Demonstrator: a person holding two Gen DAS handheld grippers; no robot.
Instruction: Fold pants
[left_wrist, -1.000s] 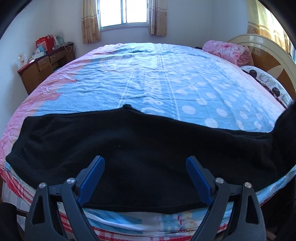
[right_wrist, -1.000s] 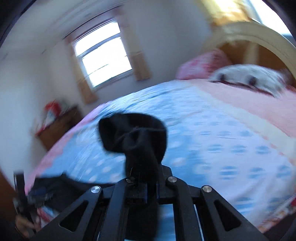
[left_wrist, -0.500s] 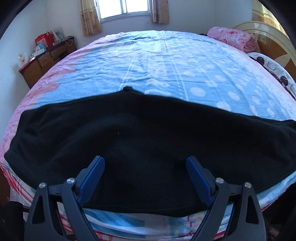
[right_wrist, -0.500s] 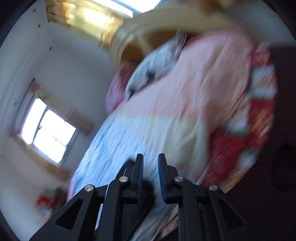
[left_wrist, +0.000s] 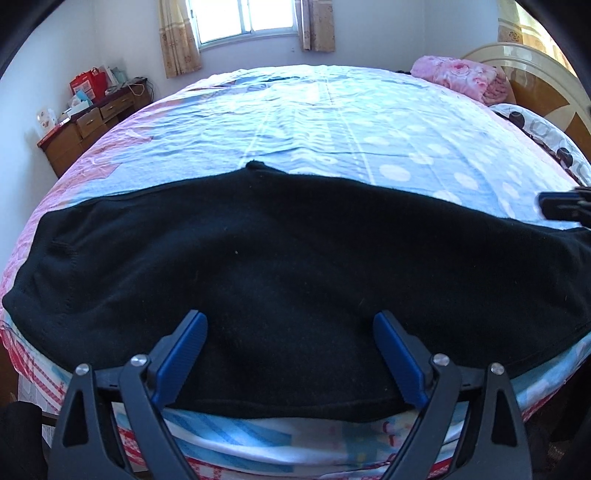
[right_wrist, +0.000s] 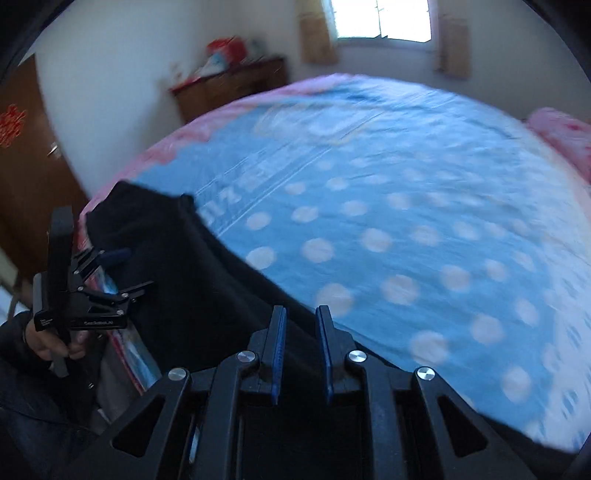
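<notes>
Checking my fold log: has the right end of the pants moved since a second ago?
Yes. The pants end was held up off the bed; now it lies flat along the near edge.

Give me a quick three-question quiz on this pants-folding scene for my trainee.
1. True or false: the black pants lie spread flat across the near edge of the bed.
2. Multiple choice: the left hand-held gripper is (A) clamped on the waistband, (B) open above the pants with nothing between its pads, (C) out of view.
3. Fill in: the right hand-held gripper has narrow, closing jaws with no ____ gripped between them.

Key: 1 true; 2 B; 3 cloth.
</notes>
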